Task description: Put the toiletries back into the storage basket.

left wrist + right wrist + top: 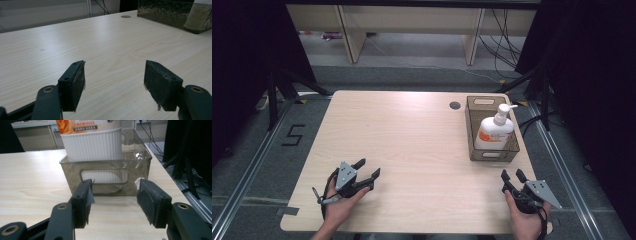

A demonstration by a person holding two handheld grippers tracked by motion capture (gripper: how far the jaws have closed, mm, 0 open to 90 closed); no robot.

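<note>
A white pump bottle (495, 131) with an orange label stands upright in a smoky clear bin (472, 131) at the table's right side. From the right gripper view the bottle (93, 143) rises just behind the bin's near wall (140, 167) with its handle slot. My right gripper (512, 178) rests near the table's front right corner, a short way in front of the bin, jaws apart with nothing between them (113, 200). My left gripper (367, 168) lies at the front left, open and empty (113, 82), pointing across bare wood toward the bin (165, 12).
The light wooden table (412, 145) has a round cable hole (455, 105) near its far edge. Black stands and cables lie on the floor to the right. Wooden furniture legs stand beyond the table.
</note>
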